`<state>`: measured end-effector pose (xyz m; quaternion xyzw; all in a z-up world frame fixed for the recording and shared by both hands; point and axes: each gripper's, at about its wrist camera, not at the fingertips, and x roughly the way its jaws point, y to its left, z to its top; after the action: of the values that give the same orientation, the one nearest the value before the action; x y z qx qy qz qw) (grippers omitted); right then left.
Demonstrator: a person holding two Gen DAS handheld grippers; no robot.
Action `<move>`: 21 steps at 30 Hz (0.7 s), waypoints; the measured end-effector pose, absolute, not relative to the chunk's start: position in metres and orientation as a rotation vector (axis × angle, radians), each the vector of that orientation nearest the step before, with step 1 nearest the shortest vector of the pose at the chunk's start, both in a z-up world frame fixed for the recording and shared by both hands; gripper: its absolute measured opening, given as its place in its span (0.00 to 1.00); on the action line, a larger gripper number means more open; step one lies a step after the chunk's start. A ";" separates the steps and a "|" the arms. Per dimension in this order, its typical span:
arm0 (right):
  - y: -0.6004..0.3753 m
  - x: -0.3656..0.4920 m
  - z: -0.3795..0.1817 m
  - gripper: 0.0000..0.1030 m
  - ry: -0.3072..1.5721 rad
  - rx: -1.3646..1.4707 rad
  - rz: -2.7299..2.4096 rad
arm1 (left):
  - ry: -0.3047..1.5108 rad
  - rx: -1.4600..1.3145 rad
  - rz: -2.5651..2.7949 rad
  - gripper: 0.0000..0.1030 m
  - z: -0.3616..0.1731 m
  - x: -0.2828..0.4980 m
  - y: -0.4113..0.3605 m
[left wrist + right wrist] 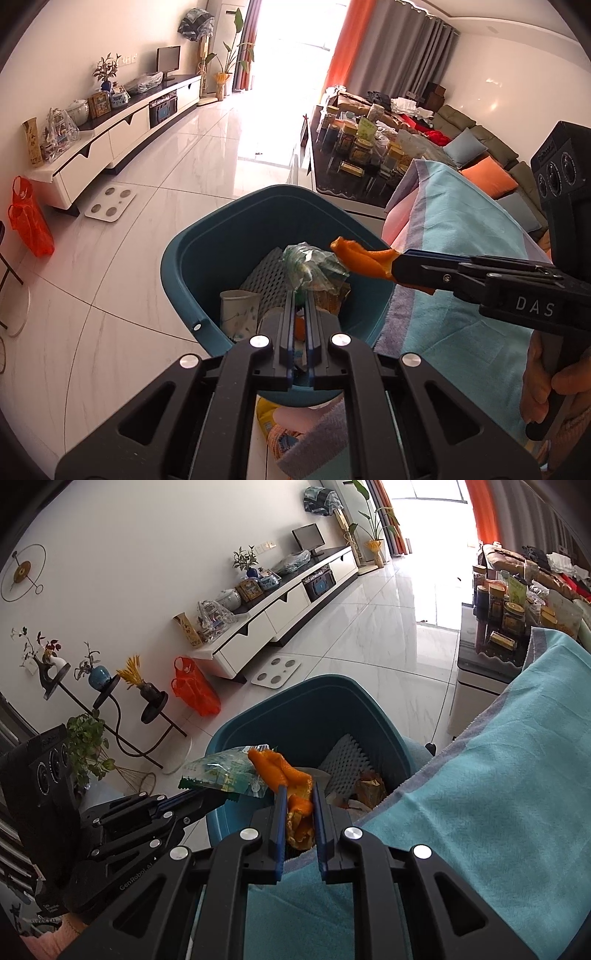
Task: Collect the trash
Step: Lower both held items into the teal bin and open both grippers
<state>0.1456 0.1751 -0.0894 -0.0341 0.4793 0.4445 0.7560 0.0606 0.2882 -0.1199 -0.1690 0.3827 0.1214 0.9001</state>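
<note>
A crumpled clear plastic wrapper with green print is clamped at the tips of the left gripper, whose fingers are pressed almost together on it, and it is held over the open mouth of a teal plastic bin. In the right wrist view the same wrapper is seen at the end of the left gripper, hanging just above the bin's near rim. A piece of orange peel is pinched between the fingers of the right gripper, which are closed narrowly on it; part of the peel is bunched between the pads and part sticks out past the tips, touching or just overlapping the wrapper. From the left wrist view the peel is seen projecting from the right gripper over the bin's right side, just beside the wrapper. Inside the bin a paper cup, a sheet of grey dimpled foam and what appears to be a brown snack packet are lying. The bin stands on a pale marble-patterned tile floor, beside a surface covered with a turquoise towel. A hand is wrapped around the right gripper's handle. Further off, an orange plastic bag is standing on the floor near a white TV cabinet, and a white bathroom scale is lying near the cabinet.
</note>
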 end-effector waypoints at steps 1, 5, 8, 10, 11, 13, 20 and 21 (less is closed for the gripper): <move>0.176 0.146 -0.090 0.14 1.050 -0.073 0.966 | 0.794 -0.350 0.252 0.05 -0.120 0.061 0.288; 0.180 0.148 -0.094 0.20 1.058 -0.067 0.955 | 0.801 -0.359 0.249 0.05 -0.123 0.067 0.290; 0.182 0.151 -0.095 0.20 1.067 -0.059 0.951 | 0.808 -0.365 0.247 0.05 -0.128 0.072 0.291; 0.182 0.151 -0.096 0.20 1.066 -0.056 0.948 | 0.813 -0.371 0.247 0.13 -0.131 0.075 0.292; 0.182 0.151 -0.096 0.20 1.066 -0.056 0.946 | 0.813 -0.371 0.251 0.18 -0.132 0.077 0.292; 0.180 0.152 -0.096 0.20 1.063 -0.050 0.945 | 0.813 -0.370 0.256 0.22 -0.134 0.079 0.292; 0.160 0.149 -0.089 0.25 1.036 -0.006 0.940 | 0.759 -0.358 0.251 0.47 -0.125 0.068 0.290; 0.156 0.148 -0.087 0.29 1.026 0.001 0.938 | 0.746 -0.347 0.253 0.49 -0.121 0.065 0.288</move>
<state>0.1479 0.1560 -0.0867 0.0002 0.4726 0.4322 0.7680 0.0649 0.2876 -0.1213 -0.1680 0.3614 0.1225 0.9089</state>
